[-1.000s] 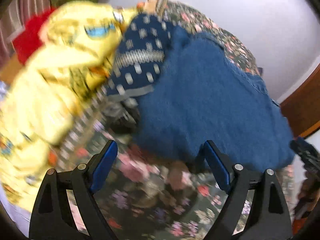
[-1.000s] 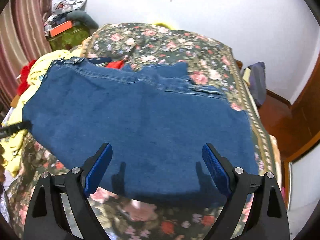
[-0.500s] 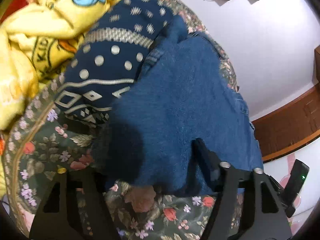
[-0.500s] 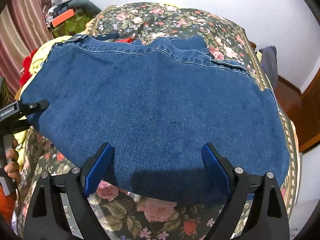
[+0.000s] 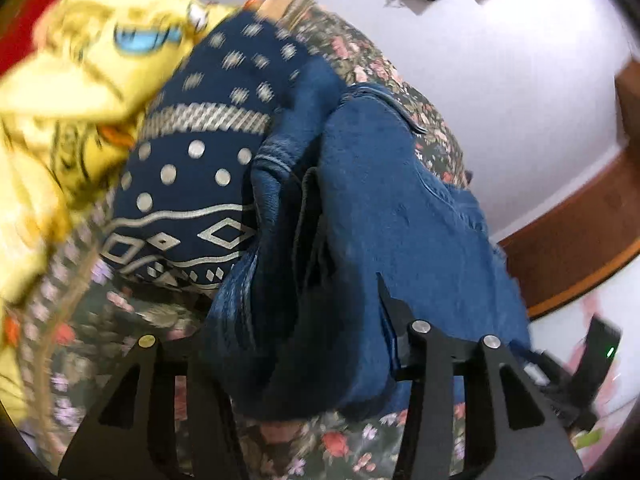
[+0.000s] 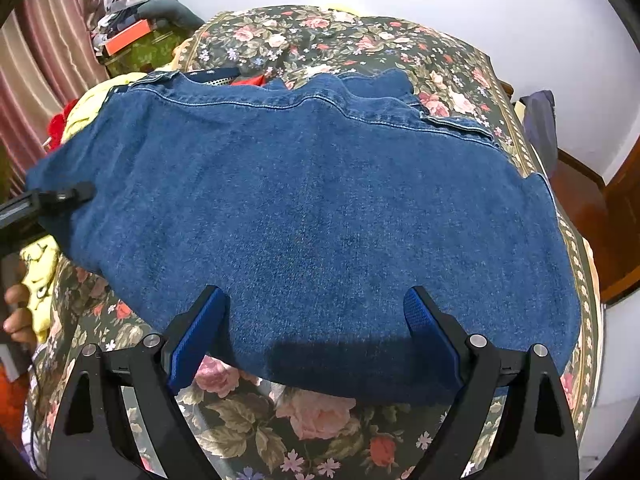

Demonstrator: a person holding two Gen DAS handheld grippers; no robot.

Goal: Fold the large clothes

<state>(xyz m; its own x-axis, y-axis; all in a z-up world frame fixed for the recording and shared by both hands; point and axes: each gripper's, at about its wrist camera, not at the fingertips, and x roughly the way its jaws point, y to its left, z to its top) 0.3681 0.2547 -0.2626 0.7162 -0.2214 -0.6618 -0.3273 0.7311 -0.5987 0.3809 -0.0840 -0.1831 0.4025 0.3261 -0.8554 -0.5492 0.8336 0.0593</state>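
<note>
My blue denim jeans (image 6: pixel 320 216) lie spread on the dark floral bedspread (image 6: pixel 340 36), their long axis running left to right across my right wrist view, the stitched seam edge toward the far wall. My right gripper (image 6: pixel 316 340) stands parted, its fingers resting on the near edge without pinching. My left gripper (image 5: pixel 304 340) has denim bunched between its fingers at the left end of the jeans (image 5: pixel 400 216), grasping that fold. Beside it lie a navy patterned knit garment (image 5: pixel 192 184) and yellow printed cloth (image 5: pixel 60 128).
</note>
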